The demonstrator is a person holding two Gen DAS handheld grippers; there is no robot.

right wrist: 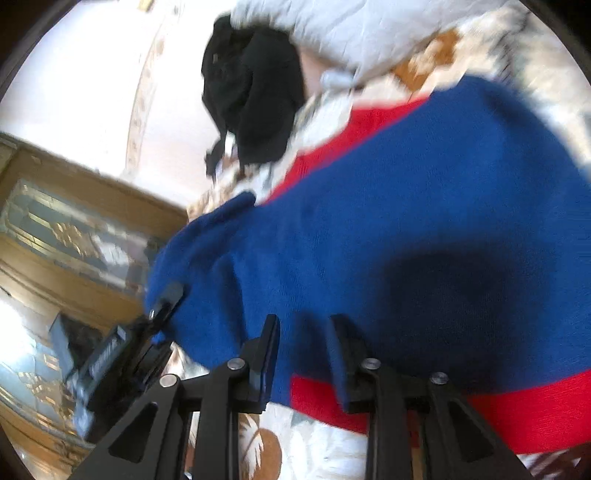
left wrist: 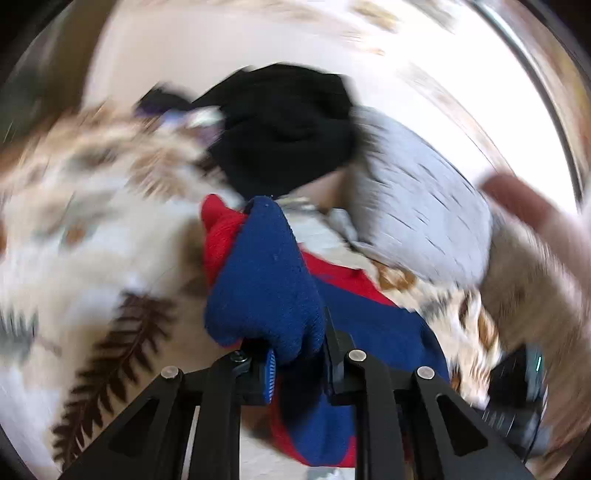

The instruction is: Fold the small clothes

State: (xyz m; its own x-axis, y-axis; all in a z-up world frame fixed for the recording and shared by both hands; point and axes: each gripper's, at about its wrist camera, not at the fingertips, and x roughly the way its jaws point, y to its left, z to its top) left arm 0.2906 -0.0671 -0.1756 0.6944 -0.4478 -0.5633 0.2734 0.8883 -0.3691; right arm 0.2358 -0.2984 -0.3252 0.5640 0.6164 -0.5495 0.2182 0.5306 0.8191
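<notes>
A blue and red knitted garment point(left wrist: 266, 273) lies on a leaf-print bedspread point(left wrist: 92, 229). My left gripper point(left wrist: 299, 354) is shut on a bunched blue fold of it and holds that fold lifted. The garment fills the right wrist view point(right wrist: 406, 221). My right gripper point(right wrist: 303, 343) has its jaws apart around the blue fabric near the red hem point(right wrist: 517, 406); its grip is unclear. The left gripper also shows in the right wrist view point(right wrist: 162, 306), clamped on the garment's corner.
A black garment point(left wrist: 284, 129) and a grey one point(left wrist: 417, 206) lie farther back on the bed; both also show in the right wrist view point(right wrist: 255, 92) point(right wrist: 354, 33). Wooden furniture point(right wrist: 74, 229) stands beside the bed. A hand point(left wrist: 532, 210) is at the right.
</notes>
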